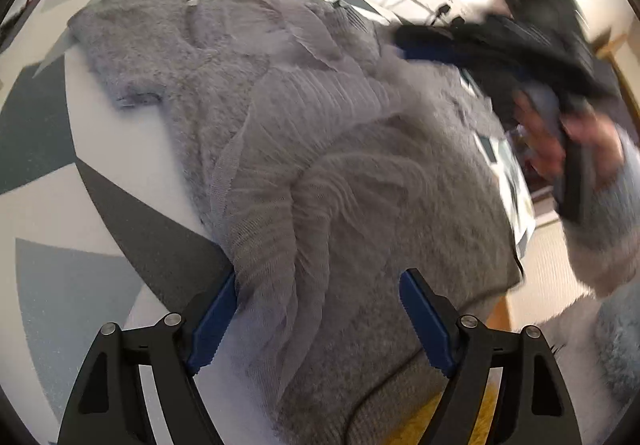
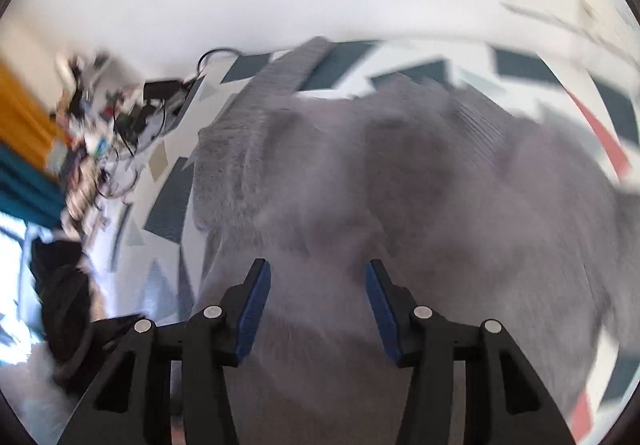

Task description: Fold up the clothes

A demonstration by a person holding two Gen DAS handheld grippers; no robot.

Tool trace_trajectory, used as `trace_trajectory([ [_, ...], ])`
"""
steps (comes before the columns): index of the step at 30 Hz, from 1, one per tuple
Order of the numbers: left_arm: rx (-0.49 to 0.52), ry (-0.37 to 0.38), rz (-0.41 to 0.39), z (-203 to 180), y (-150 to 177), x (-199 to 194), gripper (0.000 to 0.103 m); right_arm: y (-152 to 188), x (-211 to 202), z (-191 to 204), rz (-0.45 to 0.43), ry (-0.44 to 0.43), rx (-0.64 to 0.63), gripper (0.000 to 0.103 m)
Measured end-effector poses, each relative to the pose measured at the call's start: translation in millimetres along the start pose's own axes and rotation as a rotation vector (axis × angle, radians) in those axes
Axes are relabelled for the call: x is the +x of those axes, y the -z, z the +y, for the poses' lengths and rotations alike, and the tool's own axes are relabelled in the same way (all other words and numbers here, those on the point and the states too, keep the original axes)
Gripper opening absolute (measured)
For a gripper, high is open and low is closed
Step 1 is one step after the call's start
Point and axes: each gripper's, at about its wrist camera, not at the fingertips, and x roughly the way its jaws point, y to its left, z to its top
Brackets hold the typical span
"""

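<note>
Patterned cover [image 1: 52, 149], fuzzy grey sweater [image 1: 320, 165] – ribbed folds

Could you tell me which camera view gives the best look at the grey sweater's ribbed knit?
The left wrist view: the grey sweater is fairly sharp there, its ribbed folds running toward the open left gripper. The right wrist view shows it only as a motion-blurred grey mass beyond the open right gripper.

The right claw [image 1: 404, 41] and the hand [image 1: 576, 149] holding it smear with motion blur in the left view. The gray sweater [image 2: 400, 185] is blurred throughout the right view, its lower part cut off. Cluttered items [image 2: 120, 117] at left are unreadable.
</note>
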Motion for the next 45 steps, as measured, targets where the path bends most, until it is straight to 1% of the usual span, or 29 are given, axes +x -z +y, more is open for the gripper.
trace_trajectory([
  [2, 0.043, -0.037, 0.01, -7, 3, -4, 0.081, 0, 23, 1, 0.086, 0.023, -0.013, 0.052],
  [3, 0.058, -0.049, 0.014, -8, 5, -6, 0.081, 3, 33, 0, 0.136, 0.031, -0.02, 0.047],
  [4, 0.07, -0.058, 0.018, -9, 7, -8, 0.081, 8, 38, -1, 0.169, 0.027, -0.023, 0.017],
  [5, 0.083, -0.068, 0.022, -10, 10, -11, 0.081, 15, 35, -3, 0.184, 0.001, -0.024, 0.003],
  [7, 0.089, -0.093, 0.023, -7, 14, -17, 0.081, 31, 23, -7, 0.195, -0.051, -0.034, 0.003],
  [10, 0.072, -0.126, -0.001, 2, 12, -27, 0.081, 55, 3, -17, 0.204, -0.059, -0.057, 0.003],
  [13, 0.076, -0.15, -0.032, 6, -1, -31, 0.081, 76, -13, -22, 0.213, -0.08, -0.061, 0.003],
  [16, 0.122, -0.137, -0.048, -5, -19, -22, 0.081, 94, -18, -24, 0.235, -0.07, -0.062, 0.003],
  [19, 0.184, -0.102, -0.058, -20, -36, -9, 0.081, 106, -20, -35, 0.248, -0.06, -0.014, 0.003],
  [22, 0.213, -0.079, -0.06, -30, -46, 0, 0.081, 112, -29, -50, 0.261, -0.049, 0.037, 0.003],
  [24, 0.217, -0.045, -0.077, -36, -54, 1, 0.081, 111, -36, -58, 0.257, -0.047, 0.061, 0.004],
  [25, 0.207, -0.016, -0.082, -38, -56, 1, 0.081, 107, -40, -63, 0.238, -0.045, 0.081, 0.004],
  [26, 0.194, 0.015, -0.087, -38, -58, 1, 0.081, 101, -46, -73, 0.202, -0.045, 0.117, 0.004],
  [27, 0.181, 0.046, -0.091, -39, -60, 0, 0.081, 94, -55, -85, 0.16, -0.046, 0.159, 0.01],
  [28, 0.17, 0.057, -0.085, -40, -60, 4, 0.081, 86, -62, -97, 0.118, -0.049, 0.209, 0.026],
  [29, 0.159, 0.065, -0.075, -41, -59, 9, 0.081, 79, -68, -111, 0.073, -0.055, 0.276, 0.039],
  [30, 0.149, 0.072, -0.065, -41, -59, 14, 0.081, 71, -72, -125, 0.023, -0.066, 0.351, 0.058],
  [32, 0.14, 0.075, -0.015, -43, -53, 29, 0.081, 55, -75, -154, -0.073, -0.095, 0.499, 0.06],
  [34, 0.15, 0.08, 0.051, -49, -41, 45, 0.081, 39, -68, -180, -0.131, -0.112, 0.625, 0.06],
  [36, 0.211, 0.061, 0.036, -61, -29, 44, 0.081, 22, -49, -196, -0.131, -0.097, 0.709, 0.06],
  [37, 0.221, 0.067, 0.052, -64, -25, 45, 0.081, 15, -39, -199, -0.119, -0.084, 0.724, 0.06],
  [38, 0.223, 0.069, 0.059, -66, -22, 44, 0.081, 8, -28, -196, -0.093, -0.068, 0.713, 0.06],
  [39, 0.224, 0.07, 0.063, -68, -20, 43, 0.081, 2, -15, -188, -0.05, -0.038, 0.67, 0.053],
  [40, 0.218, 0.082, 0.076, -68, -19, 43, 0.081, -2, -8, -179, -0.012, -0.002, 0.613, 0.017],
  [41, 0.209, 0.094, 0.086, -67, -18, 41, 0.081, -4, -4, -168, 0.03, 0.042, 0.529, 0.004],
  [43, 0.19, 0.113, 0.102, -63, -16, 37, 0.081, -1, -1, -150, 0.09, 0.12, 0.391, 0.004],
  [45, 0.173, 0.113, 0.096, -57, -14, 29, 0.081, 11, -6, -147, 0.14, 0.221, 0.313, 0.004],
])
